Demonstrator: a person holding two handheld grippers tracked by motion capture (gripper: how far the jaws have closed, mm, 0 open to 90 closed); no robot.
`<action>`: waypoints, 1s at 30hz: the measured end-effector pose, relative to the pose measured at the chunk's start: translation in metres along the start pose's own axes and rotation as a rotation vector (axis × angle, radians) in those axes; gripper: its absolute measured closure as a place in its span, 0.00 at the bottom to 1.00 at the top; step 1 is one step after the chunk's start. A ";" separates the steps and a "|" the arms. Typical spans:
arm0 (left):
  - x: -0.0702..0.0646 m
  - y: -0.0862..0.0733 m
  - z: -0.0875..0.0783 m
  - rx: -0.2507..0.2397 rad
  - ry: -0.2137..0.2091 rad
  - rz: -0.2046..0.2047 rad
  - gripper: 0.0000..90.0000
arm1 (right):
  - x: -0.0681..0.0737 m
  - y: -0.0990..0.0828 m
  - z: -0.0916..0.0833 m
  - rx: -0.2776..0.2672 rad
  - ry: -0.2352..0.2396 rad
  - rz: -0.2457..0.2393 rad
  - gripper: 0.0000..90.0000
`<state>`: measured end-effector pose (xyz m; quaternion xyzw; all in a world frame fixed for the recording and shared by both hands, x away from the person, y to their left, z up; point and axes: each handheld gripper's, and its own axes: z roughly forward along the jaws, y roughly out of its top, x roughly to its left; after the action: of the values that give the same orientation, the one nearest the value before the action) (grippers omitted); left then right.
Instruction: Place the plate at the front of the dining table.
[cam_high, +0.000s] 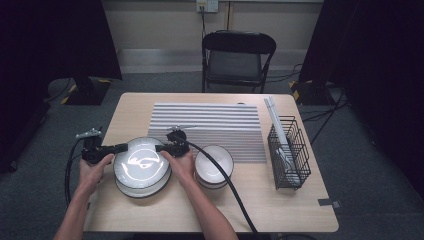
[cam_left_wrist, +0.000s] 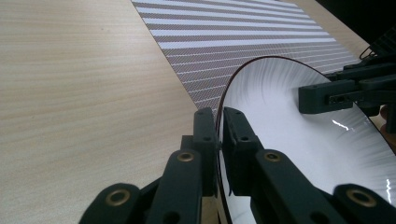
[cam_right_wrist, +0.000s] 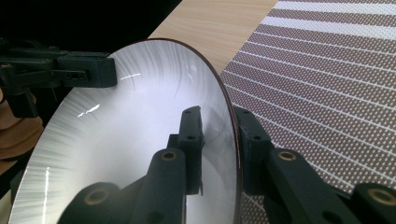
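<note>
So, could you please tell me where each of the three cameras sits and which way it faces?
High view: above the person's side, looking forward and down on the table; both forearms, left gripper and right gripper on the top plate.
Left gripper view: on the left gripper, looking across that plate toward the striped mat.
Right gripper view: on the right gripper, jaws astride the rim of the plate.
Shared: each gripper view shows the other gripper across the plate.
</note>
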<state>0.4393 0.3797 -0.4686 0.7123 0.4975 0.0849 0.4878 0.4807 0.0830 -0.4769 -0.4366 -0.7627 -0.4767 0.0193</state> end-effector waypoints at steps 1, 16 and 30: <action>0.001 0.000 0.000 0.010 -0.001 -0.011 0.93 | 0.000 0.000 0.000 -0.006 0.000 0.002 0.86; 0.001 0.004 0.000 -0.001 -0.004 0.009 0.94 | -0.003 0.003 -0.006 -0.069 0.003 -0.015 0.94; 0.005 -0.003 -0.005 0.018 -0.015 -0.027 0.90 | -0.002 0.006 -0.008 -0.090 0.009 -0.045 0.95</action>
<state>0.4368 0.3864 -0.4697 0.7106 0.5040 0.0685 0.4862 0.4829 0.0765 -0.4688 -0.4179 -0.7499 -0.5128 -0.0078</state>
